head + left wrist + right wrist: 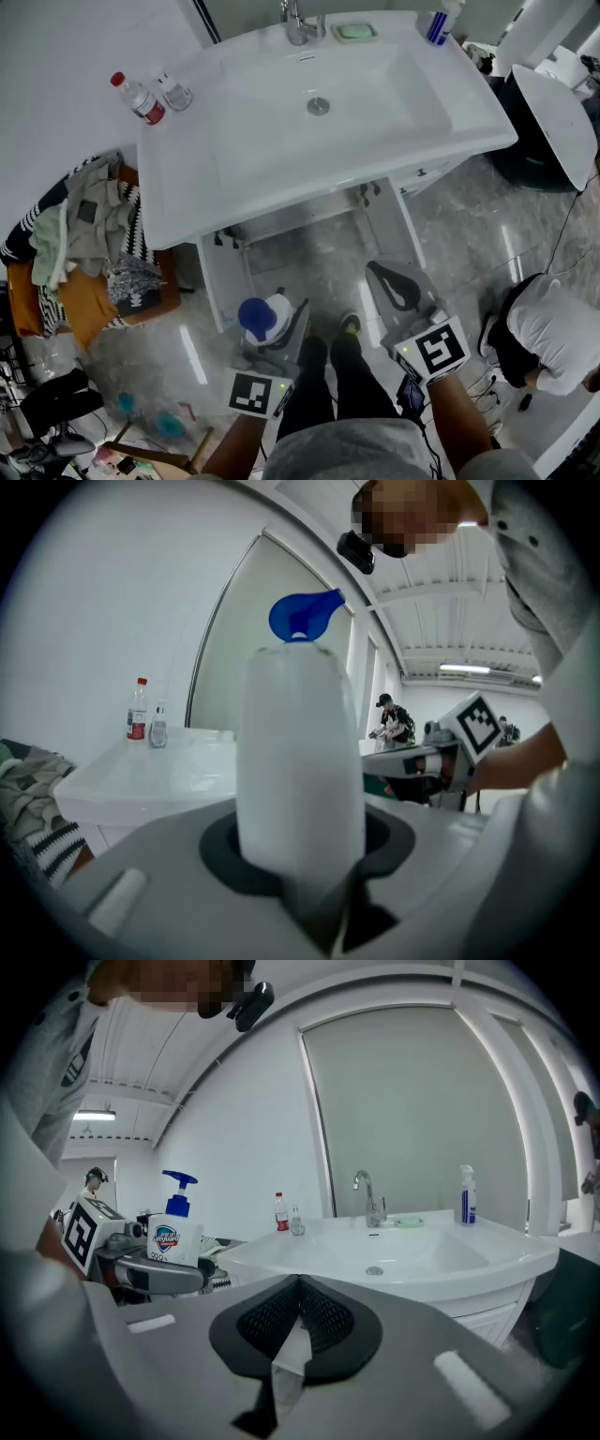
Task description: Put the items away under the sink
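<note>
Currently we are pinching the white pump bottle [300,761] upright in our left gripper [278,328], holding it on the near side of the open cabinet [309,234] beneath the sink [197,178]. We are holding the right gripper [298,1290] just to its right, jaws pressed together on nothing.

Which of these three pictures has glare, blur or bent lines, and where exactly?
Head view: pale streaks of glare on the glossy floor. Left gripper view: the soap bottle sits so close that it looks soft, and the corners are black. Right gripper view: the sink is sharp, but the edges of the window bow outward.
</note>
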